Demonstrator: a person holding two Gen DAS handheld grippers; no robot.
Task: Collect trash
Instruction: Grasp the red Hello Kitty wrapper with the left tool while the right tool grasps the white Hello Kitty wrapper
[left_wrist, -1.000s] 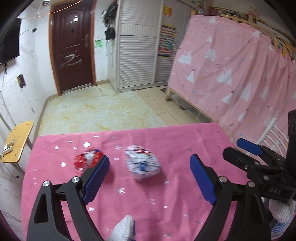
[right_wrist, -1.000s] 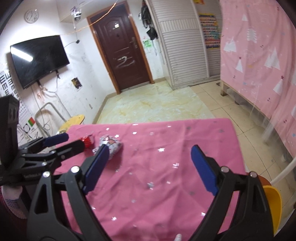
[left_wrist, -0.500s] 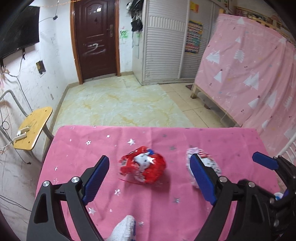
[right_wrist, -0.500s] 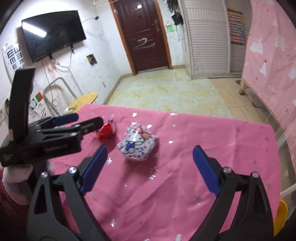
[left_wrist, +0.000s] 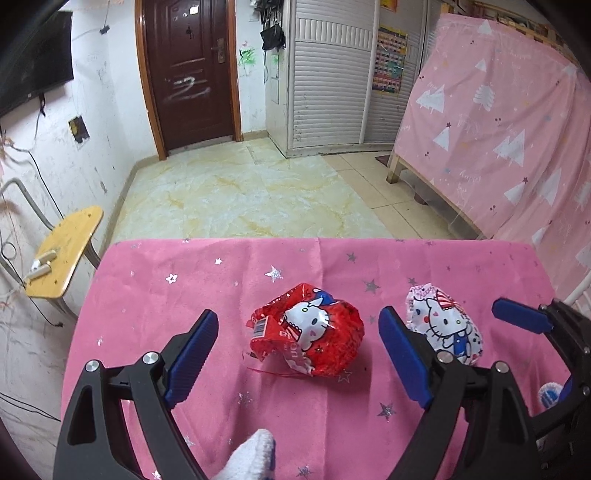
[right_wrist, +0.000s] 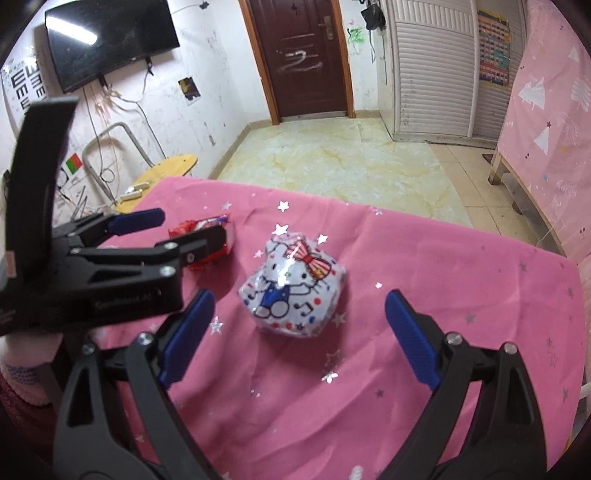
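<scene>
A crumpled red Hello Kitty wrapper lies on the pink starred tablecloth, between the open jaws of my left gripper. A crumpled white Hello Kitty wrapper lies just to its right, partly behind my left gripper's right finger. In the right wrist view the white wrapper sits between the open jaws of my right gripper. There my left gripper straddles the red wrapper. Neither gripper touches its wrapper.
The table's far edge drops to a tiled floor. A small yellow side table stands at the left. A pink curtain hangs at the right. My right gripper's blue fingertip shows at the right in the left wrist view.
My left gripper has shifted left from the white wrapper and now frames the red one. My right gripper has swung left and closer, now framing the white wrapper. Both stay open.
</scene>
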